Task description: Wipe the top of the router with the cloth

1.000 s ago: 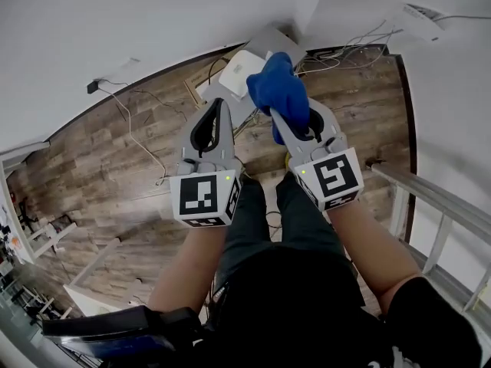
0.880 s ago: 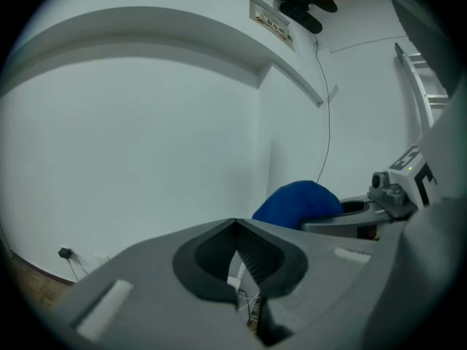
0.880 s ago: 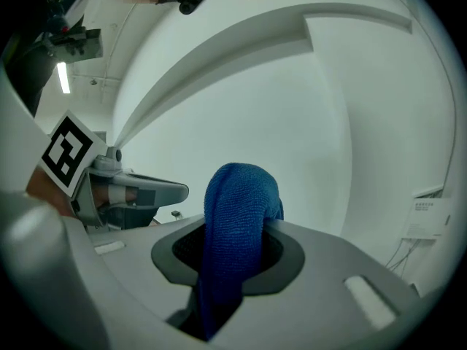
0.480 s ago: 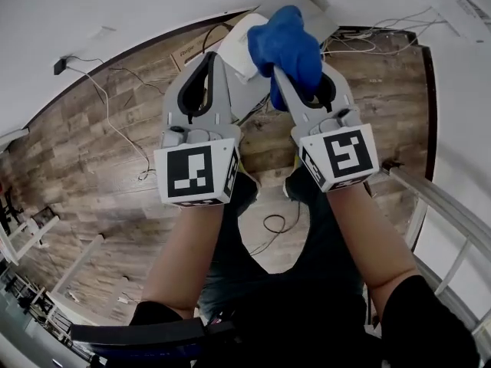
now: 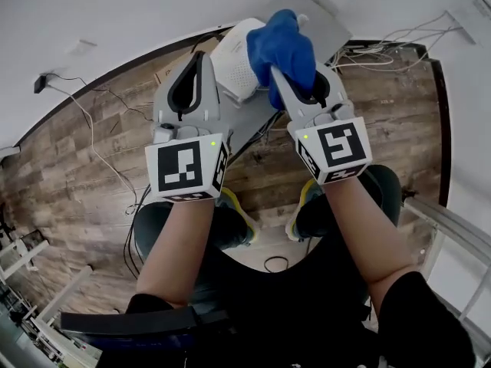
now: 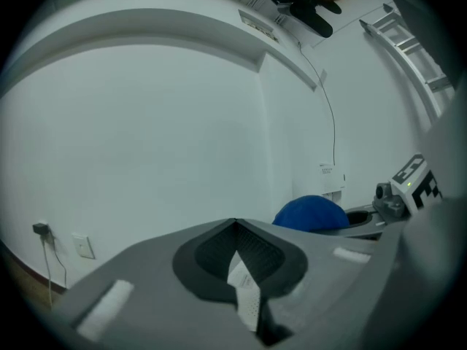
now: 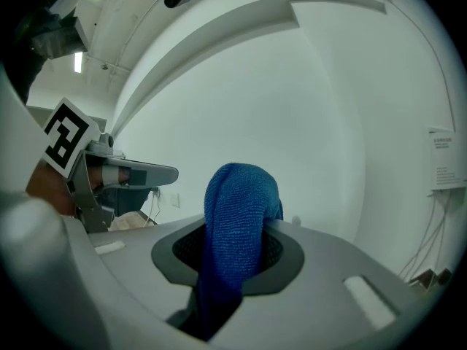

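Note:
In the head view the white router lies on a grey slab against the wall. My right gripper is shut on a bunched blue cloth that hangs over the router's right end; in the right gripper view the cloth fills the jaws. My left gripper is shut and holds nothing, its tips over the router's left edge. A sliver of perforated white router shows behind its jaws in the left gripper view.
Wood-plank floor runs along the white wall. Loose cables lie at the back right and more at the left. A metal rail stands at the right. The person's shoes are just below the grippers.
Both grippers have closed in on the router, which now sits right under their tips. The person has crouched lower, knees and shoes now in view. The cloth stays gripped.

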`<act>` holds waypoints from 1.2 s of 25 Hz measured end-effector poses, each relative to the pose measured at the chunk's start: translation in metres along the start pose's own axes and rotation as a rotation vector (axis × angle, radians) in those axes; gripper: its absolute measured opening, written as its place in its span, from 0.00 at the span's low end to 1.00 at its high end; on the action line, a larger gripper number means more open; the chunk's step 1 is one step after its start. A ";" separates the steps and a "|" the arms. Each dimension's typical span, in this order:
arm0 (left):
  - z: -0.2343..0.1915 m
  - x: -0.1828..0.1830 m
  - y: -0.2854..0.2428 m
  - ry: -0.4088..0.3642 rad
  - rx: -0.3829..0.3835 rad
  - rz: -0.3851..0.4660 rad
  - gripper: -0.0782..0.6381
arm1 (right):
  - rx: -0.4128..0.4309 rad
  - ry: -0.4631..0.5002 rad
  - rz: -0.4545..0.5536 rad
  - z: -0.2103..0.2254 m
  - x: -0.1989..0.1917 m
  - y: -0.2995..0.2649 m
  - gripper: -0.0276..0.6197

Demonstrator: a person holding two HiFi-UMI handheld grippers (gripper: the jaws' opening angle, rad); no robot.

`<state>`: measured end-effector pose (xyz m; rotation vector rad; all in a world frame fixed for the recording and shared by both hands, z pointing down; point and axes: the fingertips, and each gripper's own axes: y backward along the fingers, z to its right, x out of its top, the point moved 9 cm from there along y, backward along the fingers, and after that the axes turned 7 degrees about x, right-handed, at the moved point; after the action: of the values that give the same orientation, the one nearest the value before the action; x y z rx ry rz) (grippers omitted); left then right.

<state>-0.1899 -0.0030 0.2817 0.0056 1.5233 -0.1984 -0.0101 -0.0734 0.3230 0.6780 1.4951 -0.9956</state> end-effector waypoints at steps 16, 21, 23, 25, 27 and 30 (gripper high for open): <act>-0.015 -0.074 -0.025 0.031 -0.034 0.051 0.11 | 0.082 0.034 -0.166 -0.001 -0.069 -0.047 0.21; -0.022 -0.080 -0.026 0.060 -0.029 0.057 0.11 | 0.067 0.046 -0.201 0.011 -0.067 -0.051 0.21; -0.026 -0.081 -0.028 0.062 -0.021 0.058 0.11 | 0.052 0.047 -0.204 0.018 -0.066 -0.053 0.21; -0.028 -0.084 -0.032 0.061 -0.021 0.055 0.11 | 0.034 0.038 -0.206 0.025 -0.066 -0.054 0.21; -0.027 -0.087 -0.036 0.062 -0.032 0.049 0.11 | 0.020 0.033 -0.209 0.033 -0.067 -0.056 0.21; -0.022 -0.090 -0.040 0.049 -0.056 0.047 0.11 | -0.003 0.037 -0.218 0.042 -0.069 -0.059 0.21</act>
<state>-0.2197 -0.0278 0.3749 0.0020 1.5758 -0.1189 -0.0285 -0.1301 0.4037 0.5414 1.6278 -1.1499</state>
